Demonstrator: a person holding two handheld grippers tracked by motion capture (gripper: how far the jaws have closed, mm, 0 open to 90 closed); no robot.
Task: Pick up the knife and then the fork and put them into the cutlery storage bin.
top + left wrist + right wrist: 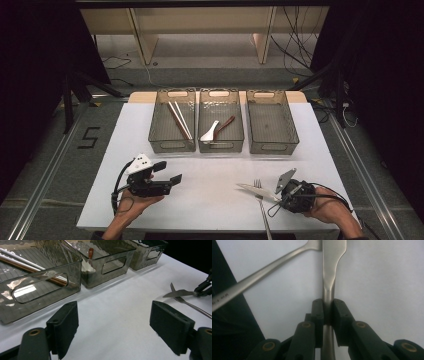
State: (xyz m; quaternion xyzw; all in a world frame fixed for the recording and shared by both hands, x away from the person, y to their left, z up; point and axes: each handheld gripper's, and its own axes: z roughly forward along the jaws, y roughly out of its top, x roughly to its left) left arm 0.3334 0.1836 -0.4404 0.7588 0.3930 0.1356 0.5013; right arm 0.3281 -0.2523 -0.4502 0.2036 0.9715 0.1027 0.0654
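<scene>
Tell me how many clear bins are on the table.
3, in a row along the far edge: the left bin holds chopsticks, the middle bin holds spoons, the right bin looks empty.

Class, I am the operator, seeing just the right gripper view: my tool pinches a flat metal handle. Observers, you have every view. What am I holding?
Observer: A table knife, its blade pointing left in the high view.
Operator: And the handle beside it?
Observer: A fork lying on the white table, tines toward the bins; the blade crosses it.
Operator: Is the left tool busy?
Observer: No, the left tool stands open, holding nothing.
</scene>
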